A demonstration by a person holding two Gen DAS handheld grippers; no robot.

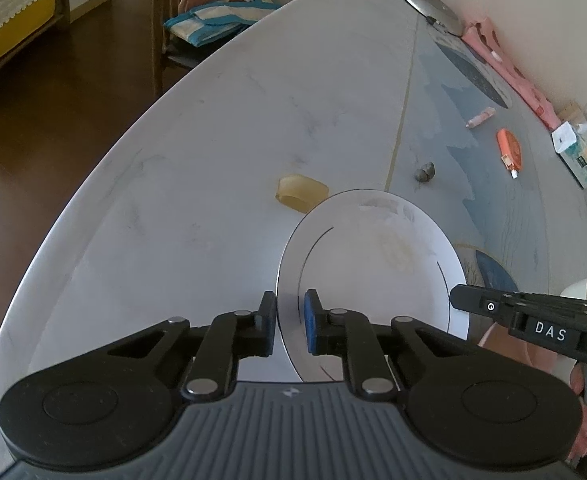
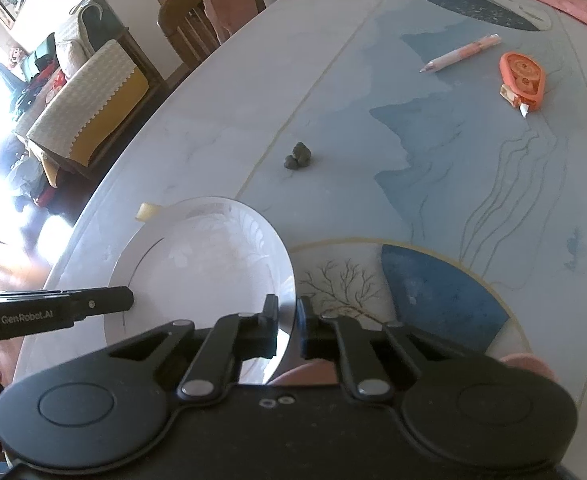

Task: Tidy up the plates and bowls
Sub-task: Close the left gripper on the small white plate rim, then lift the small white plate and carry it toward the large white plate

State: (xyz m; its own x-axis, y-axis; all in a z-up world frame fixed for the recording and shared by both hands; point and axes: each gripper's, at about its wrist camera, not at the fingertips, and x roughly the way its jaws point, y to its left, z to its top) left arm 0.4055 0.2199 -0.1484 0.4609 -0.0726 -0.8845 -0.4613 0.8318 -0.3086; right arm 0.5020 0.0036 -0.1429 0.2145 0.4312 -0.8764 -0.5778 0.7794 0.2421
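A white plate (image 1: 373, 264) with a thin dark ring lies over the near part of the marble table (image 1: 213, 140). My left gripper (image 1: 291, 310) is shut on its left rim, one blue pad on top and the other finger under the edge. Opposite it, the right gripper (image 2: 287, 314) is shut on the plate's (image 2: 205, 272) right rim. Each view also shows the tip of the other gripper at the far rim: the right gripper (image 1: 459, 300) and the left gripper (image 2: 127, 299). A pink bowl-like thing (image 1: 497, 344) shows beneath the plate's near edge, mostly hidden.
On the table lie a tape roll (image 1: 301, 192), a grey lump (image 2: 298, 155), a pink pen (image 2: 459, 54) and an orange correction-tape dispenser (image 2: 523, 78). A tissue box (image 1: 573, 152) and pink cloth (image 1: 509, 68) line the wall side. A wooden chair (image 2: 209, 12) stands beyond the table's edge.
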